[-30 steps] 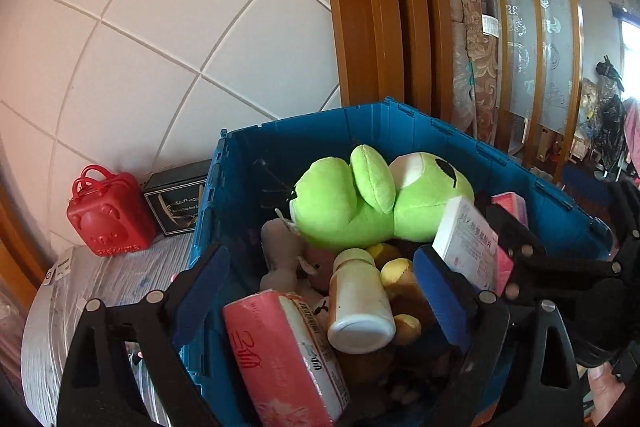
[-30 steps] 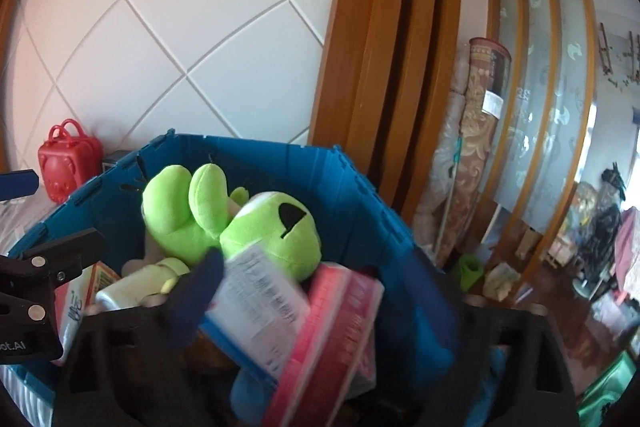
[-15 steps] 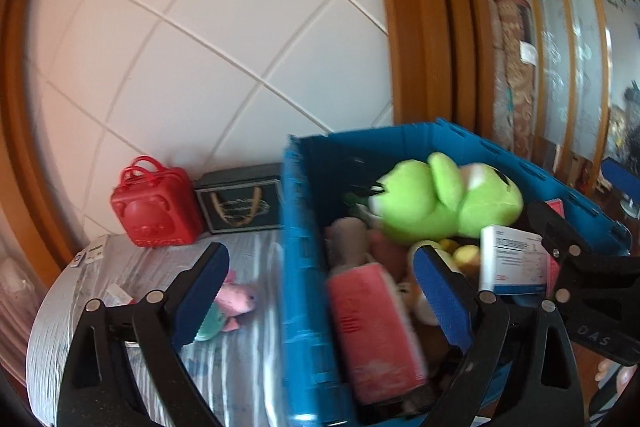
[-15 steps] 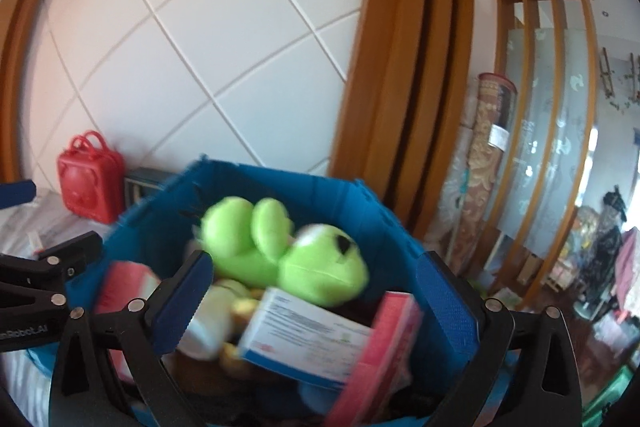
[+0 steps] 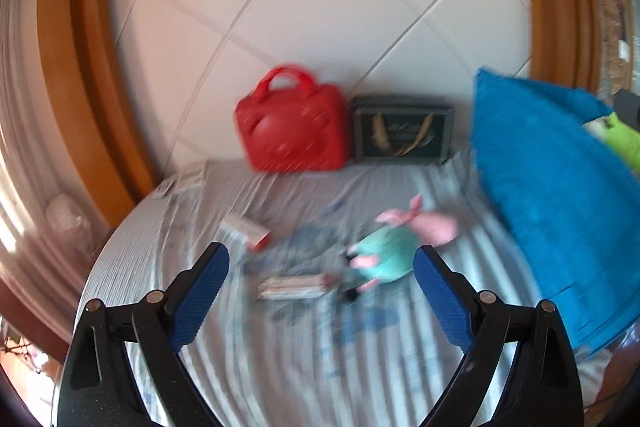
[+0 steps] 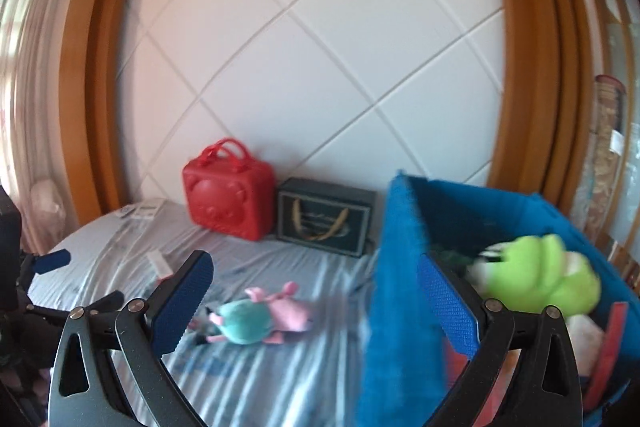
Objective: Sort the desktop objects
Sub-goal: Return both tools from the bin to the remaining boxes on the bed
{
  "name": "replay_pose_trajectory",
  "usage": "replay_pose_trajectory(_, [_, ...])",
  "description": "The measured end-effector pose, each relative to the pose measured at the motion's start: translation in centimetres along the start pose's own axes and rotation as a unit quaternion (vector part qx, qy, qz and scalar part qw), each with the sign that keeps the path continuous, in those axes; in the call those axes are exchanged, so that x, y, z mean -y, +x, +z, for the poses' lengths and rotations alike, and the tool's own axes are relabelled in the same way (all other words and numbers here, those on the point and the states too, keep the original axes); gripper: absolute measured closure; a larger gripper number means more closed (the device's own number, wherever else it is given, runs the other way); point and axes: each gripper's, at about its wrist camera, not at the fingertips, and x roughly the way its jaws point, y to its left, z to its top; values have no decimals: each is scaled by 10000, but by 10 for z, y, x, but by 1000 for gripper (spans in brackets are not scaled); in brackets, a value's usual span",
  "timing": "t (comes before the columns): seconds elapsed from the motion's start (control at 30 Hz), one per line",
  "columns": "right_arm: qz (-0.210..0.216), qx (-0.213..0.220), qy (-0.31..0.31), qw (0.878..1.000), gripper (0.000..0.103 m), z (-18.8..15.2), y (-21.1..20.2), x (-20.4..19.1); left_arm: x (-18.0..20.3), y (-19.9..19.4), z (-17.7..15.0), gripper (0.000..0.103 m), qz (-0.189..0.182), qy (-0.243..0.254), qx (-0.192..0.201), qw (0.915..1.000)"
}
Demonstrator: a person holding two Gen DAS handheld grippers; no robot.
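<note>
A pink and teal pig plush (image 5: 396, 243) lies on the striped tablecloth (image 5: 288, 355), left of the blue bin (image 5: 552, 211). It also shows in the right wrist view (image 6: 260, 315). A small white and red box (image 5: 246, 231) and a flat packet (image 5: 296, 285) lie near it. My left gripper (image 5: 320, 291) is open and empty above these items. My right gripper (image 6: 316, 303) is open and empty, straddling the blue bin's left wall (image 6: 400, 307). A green frog plush (image 6: 540, 279) lies inside the bin.
A red bear-face case (image 5: 292, 127) and a dark gift box (image 5: 402, 131) stand against the white tiled wall. Remote-like items (image 5: 180, 183) lie at the table's back left. My left gripper shows at the left edge of the right wrist view (image 6: 44, 263).
Both grippers have swung left from over the bin toward the table. The left one let go of the pink packet and the right one of the white box; both now lie in the bin.
</note>
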Motion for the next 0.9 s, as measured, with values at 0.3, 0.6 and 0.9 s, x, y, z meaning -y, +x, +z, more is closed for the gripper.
replay_pose_trajectory(0.3, [87, -1341, 18, 9909, 0, -30, 133, -105, -154, 120, -49, 8, 742, -489, -1408, 9860])
replay_pose_trajectory(0.6, [236, -2321, -107, 9723, 0, -65, 254, -155, -220, 220, -64, 8, 969, -1120, -2260, 9628])
replay_pose_trajectory(0.9, [431, -2823, -13, 9583, 0, -86, 374, -162, -194, 348, -20, 8, 593, -1508, -2466, 9555])
